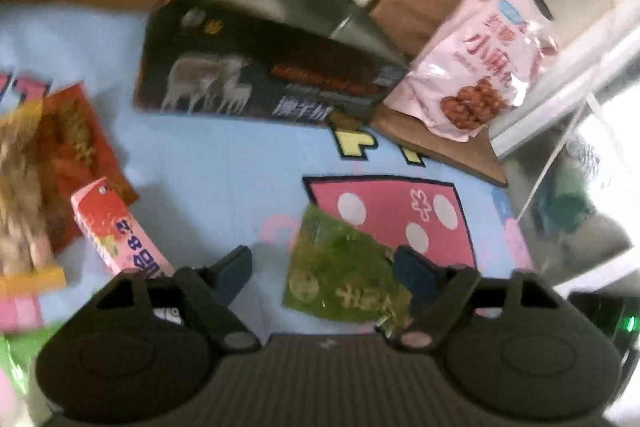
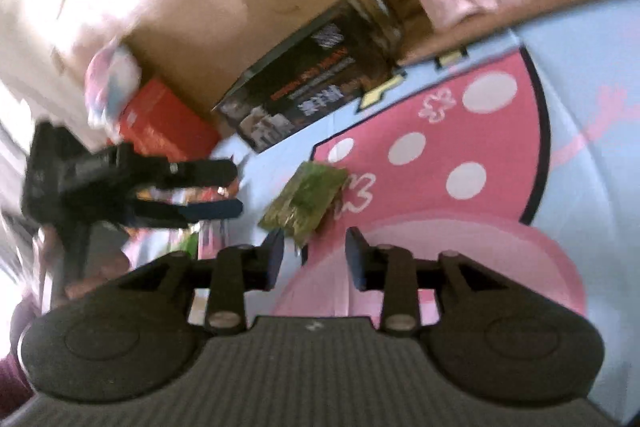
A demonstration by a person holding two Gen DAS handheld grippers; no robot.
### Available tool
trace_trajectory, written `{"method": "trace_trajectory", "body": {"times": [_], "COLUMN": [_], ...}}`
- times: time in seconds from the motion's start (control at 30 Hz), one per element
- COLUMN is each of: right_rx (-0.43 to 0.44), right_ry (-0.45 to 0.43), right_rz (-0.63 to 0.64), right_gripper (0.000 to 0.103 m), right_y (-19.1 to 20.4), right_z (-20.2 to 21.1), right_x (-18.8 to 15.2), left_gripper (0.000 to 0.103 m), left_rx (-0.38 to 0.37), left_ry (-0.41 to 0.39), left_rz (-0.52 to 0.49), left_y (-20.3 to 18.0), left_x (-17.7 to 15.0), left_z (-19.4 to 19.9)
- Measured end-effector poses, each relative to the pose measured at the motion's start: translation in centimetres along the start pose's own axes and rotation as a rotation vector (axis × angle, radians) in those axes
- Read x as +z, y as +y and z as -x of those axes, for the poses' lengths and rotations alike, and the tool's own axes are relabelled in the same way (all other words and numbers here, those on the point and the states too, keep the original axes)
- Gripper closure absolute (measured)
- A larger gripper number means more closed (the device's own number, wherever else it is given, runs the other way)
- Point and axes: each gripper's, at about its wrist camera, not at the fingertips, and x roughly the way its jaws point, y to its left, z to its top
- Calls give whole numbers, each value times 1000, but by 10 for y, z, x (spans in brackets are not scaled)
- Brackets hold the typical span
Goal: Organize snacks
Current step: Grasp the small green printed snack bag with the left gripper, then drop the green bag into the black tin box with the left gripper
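A green snack packet (image 1: pixel 340 267) lies flat on the blue and pink cartoon cloth (image 1: pixel 224 167). My left gripper (image 1: pixel 324 267) hangs open over it; in the left wrist view the packet shows between the two fingers, nearer the right one, and neither pad presses on it. In the right wrist view the same packet (image 2: pixel 308 199) lies just beyond my right gripper (image 2: pixel 316 251), which is open by a narrow gap with nothing in it. The left gripper (image 2: pixel 238 189) appears there to the left of the packet, jaws apart.
A black box with sheep on it (image 1: pixel 260 67) stands behind the packet. A pink snack bag (image 1: pixel 480 67) leans in a brown cardboard tray (image 1: pixel 440 155) at the right. A red packet (image 1: pixel 80 147), a pink carton (image 1: pixel 120 227) and other snacks lie left. A red box (image 2: pixel 160 123) stands further back.
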Motion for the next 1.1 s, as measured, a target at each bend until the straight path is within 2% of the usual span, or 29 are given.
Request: {"method": "trace_trajectory", "body": {"times": [0.03,0.13,0.23,0.33,0.37,0.43,0.5,0.67,0.7,0.77,0.8,0.83,0.97,1.1], "right_rx": [20,39,42,117,153,225,272,401,415,426,431,438,406,341], "right_ry": [7,28,10,16,15,1,-29,-86,-97,-124,-132,-137,-139,-142], "right_rz": [-24,-78,-44,-126,-175,-241,-256,-280,-279,-257,-248,-237,-177,-116], "right_gripper": [67,86,87,88,88,89,90,90,90,90,90,90,93,93], "right_y": [-2,-2,3,-12,-17,-24,-21,-8,-5,5,9,14,26,38], "right_z": [-6,-31,-41,-36,-34,-26,-17,-3,-3,-6,-11,-16,-40,-69], "right_x": [3,9,13,15,15,17,22,44,49,62,67,74,103,129], "left_gripper": [24,24,25,25,23,11,1,1,2,22,45,57,60,60], "left_rx": [14,40,53,-9,-56,-131,-166,-303,-326,-335,-330,-326,-195,-97], "left_ry": [-4,-18,-34,-25,-27,-45,-81,-119,-125,-145,-151,-157,-231,-284], "left_rz": [-28,-110,-134,-84,-61,-23,3,60,69,71,65,60,22,17], "left_y": [-4,-16,-20,-14,-11,-6,-4,1,0,-2,-3,-4,-3,6], "left_x": [-1,-10,-14,-11,-8,-3,1,13,15,20,25,32,67,101], "left_z": [-2,-7,-6,-1,3,13,24,45,48,52,52,53,57,54]}}
